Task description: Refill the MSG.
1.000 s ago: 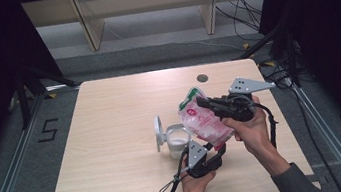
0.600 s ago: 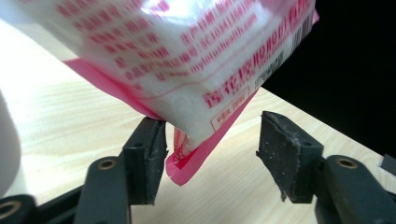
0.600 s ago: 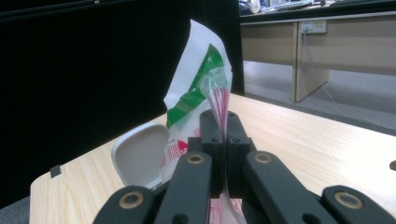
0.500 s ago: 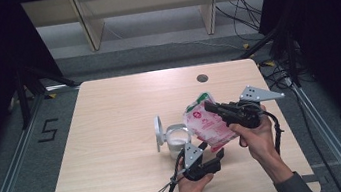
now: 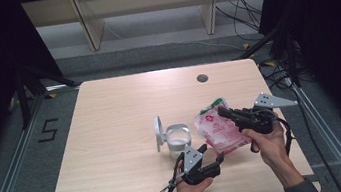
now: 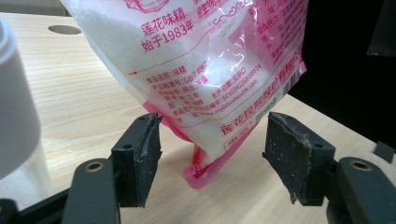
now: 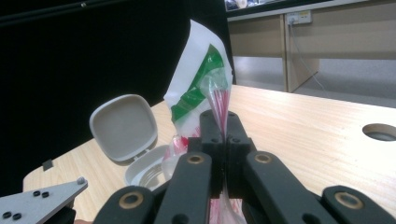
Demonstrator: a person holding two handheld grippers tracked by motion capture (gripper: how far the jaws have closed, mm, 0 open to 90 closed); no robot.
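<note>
Looking down from the high view, the right gripper (image 5: 226, 114) holds a pink-and-white seasoning bag (image 5: 220, 132) above the wooden table (image 5: 113, 134), just beside a white jar (image 5: 178, 139) whose hinged lid (image 5: 158, 133) stands open. The left gripper (image 5: 219, 159) sits low near the table's front edge, under the bag's lower corner.

Left gripper view: its fingers (image 6: 140, 158) stand apart, one on each side of the bag's (image 6: 210, 70) bottom corner, which touches the table (image 6: 74, 93). White granules fill the bag.

Right gripper view: the fingers (image 7: 212, 135) are pressed together on the bag's (image 7: 201, 88) green-printed top edge. The jar (image 7: 147, 170) and its lid (image 7: 122, 126) lie beyond.
</note>
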